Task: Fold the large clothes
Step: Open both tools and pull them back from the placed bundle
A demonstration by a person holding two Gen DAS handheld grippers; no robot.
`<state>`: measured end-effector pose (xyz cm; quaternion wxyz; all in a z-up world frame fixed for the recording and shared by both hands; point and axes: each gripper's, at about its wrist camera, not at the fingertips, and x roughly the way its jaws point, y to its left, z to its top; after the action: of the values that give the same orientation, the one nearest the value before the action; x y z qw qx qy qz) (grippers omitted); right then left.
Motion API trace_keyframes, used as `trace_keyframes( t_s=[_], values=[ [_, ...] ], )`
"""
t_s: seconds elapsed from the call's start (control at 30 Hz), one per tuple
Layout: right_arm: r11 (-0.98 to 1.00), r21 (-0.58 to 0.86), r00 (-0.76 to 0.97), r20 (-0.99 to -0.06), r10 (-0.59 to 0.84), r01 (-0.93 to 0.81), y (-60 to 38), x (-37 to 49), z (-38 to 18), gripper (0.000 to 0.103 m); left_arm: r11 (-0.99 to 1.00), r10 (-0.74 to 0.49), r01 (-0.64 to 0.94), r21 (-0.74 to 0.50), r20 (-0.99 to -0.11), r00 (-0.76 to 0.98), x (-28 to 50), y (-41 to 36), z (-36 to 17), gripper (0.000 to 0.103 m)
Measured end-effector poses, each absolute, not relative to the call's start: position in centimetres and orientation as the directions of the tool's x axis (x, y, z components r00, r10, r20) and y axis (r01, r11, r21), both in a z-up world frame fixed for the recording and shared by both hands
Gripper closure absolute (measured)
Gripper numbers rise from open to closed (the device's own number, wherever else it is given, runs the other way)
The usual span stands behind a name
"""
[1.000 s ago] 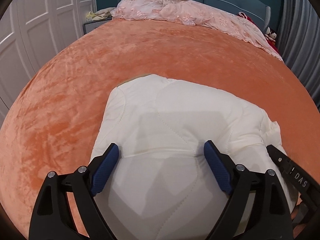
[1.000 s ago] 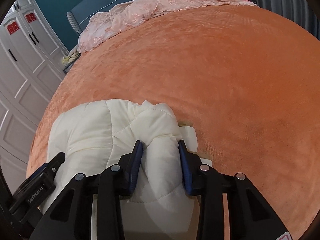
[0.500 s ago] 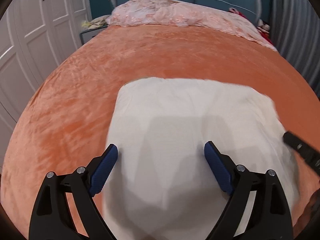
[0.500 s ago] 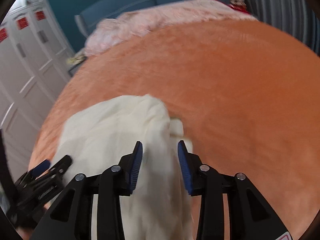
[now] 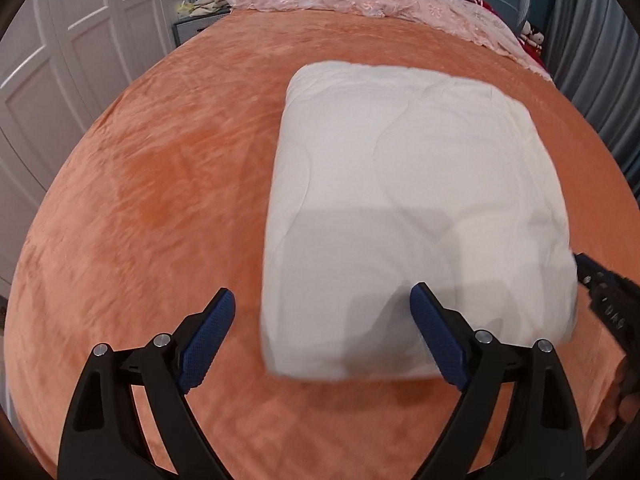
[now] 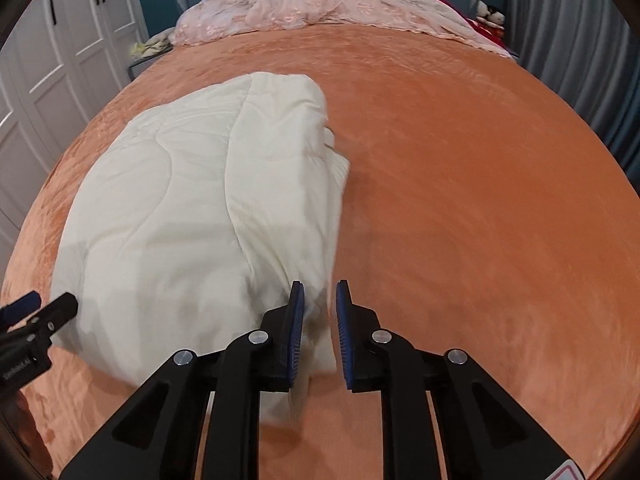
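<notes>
Since a second ago both tongs have drawn back from the cream garment [image 5: 416, 216], now a folded block on the orange bed [image 5: 160, 200]. Left tongs [image 5: 324, 334] gape wide, empty. Right tongs [image 6: 320, 334], narrowly parted, hold nothing. Best next: press the loose right edge flat. Pink bedding [image 6: 320, 10] and white wardrobes [image 6: 60, 60] lie beyond.

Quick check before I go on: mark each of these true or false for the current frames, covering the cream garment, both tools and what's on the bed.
1. The cream garment lies folded on the orange blanket. True.
2. The left tool is shut on the garment. False: its jaws stand wide open, holding nothing.
3. The right tool has garment fabric between its jaws. True.
4. The pink bedding covers the garment. False: it lies apart at the headboard end.
</notes>
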<state>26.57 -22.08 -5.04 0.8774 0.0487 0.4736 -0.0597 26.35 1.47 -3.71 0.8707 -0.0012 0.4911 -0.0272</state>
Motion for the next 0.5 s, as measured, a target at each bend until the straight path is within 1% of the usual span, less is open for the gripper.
trace_keyframes(
  t_s=[0.07, 0.17, 0.27, 0.5],
  values=[
    [0.985, 0.046, 0.533, -0.845, -0.050, 0.165, -22.3, 25.6, -4.8, 0.089, 0.999, -0.040, 0.037, -0.025, -0.858, 0.512, 25.6, 1.9, -3.6, 0.016],
    [0.985, 0.081, 0.556, -0.831, -0.018, 0.153, -21.7, 23.9, -4.0, 0.089, 0.999, -0.037, 0.029, -0.026, -0.863, 0.505, 24.8, 2.0, -3.4, 0.017],
    [0.988, 0.055, 0.553, -0.832, -0.033, 0.142, -20.9, 23.3, -4.0, 0.089, 1.000, -0.022, 0.028, -0.009, -0.865, 0.502, 24.1, 1.6, -3.5, 0.017],
    [0.984, 0.043, 0.489, -0.871, -0.047, 0.172, -20.7, 24.6, -7.1, 0.089, 1.000, -0.011, 0.022, 0.000, -0.877, 0.481, 24.3, 1.4, -4.5, 0.016]
  ],
)
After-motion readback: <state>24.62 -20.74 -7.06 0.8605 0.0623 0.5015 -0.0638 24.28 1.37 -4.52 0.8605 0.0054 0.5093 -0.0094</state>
